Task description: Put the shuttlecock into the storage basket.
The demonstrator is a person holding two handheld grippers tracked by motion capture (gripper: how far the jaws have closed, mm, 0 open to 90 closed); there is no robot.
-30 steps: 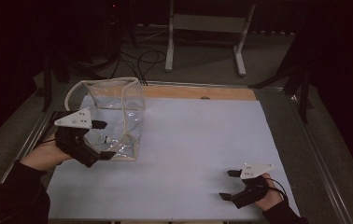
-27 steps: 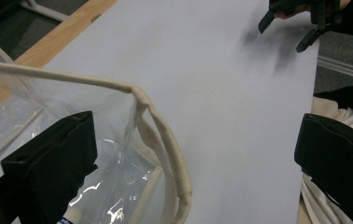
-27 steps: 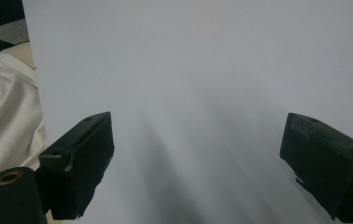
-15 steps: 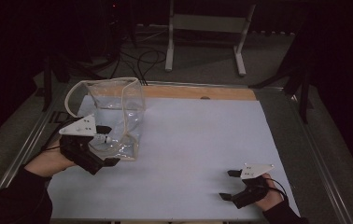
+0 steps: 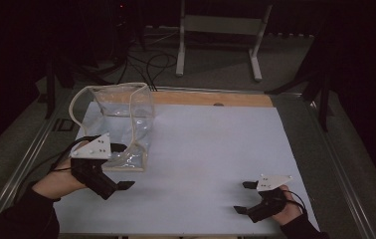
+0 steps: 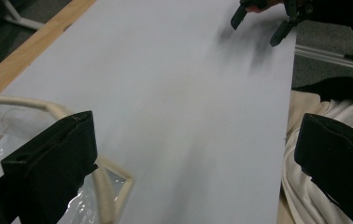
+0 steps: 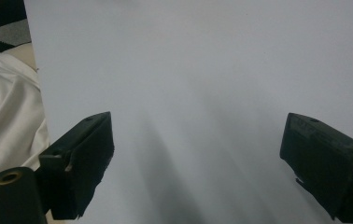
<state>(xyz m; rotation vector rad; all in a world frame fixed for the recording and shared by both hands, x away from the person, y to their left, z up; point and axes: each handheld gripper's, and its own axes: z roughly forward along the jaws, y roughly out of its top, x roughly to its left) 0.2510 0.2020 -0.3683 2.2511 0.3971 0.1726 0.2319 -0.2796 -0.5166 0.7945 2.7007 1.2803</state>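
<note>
White table sheet (image 5: 206, 149) bare ahead of both jaw pairs. Clear plastic bag (image 5: 119, 124) just beside left gripper (image 5: 114, 186)'s jaws: likely light, floppy, slick; pinch the cream-trimmed edge. Left gripper and right gripper (image 5: 243, 198) both spread wide, holding nothing.

The left claw (image 5: 107, 175), at the lower left of the high view, is black and blocky, with a pale grey three-cornered plate on top that carries a few small dark dots. A thin black cable loops from it along the left sleeve (image 5: 24, 219), which is dark. The right claw (image 5: 248, 197), at the lower right, is black too, with the same grey plate and a black cable curling over the hand (image 5: 288, 204); the right sleeve (image 5: 303, 230) is dark. In both gripper views the jaws are thick, matt black blocks with squared ends. A black cylinder with a brass-coloured ring shows at the lower left of the right gripper view.
</note>
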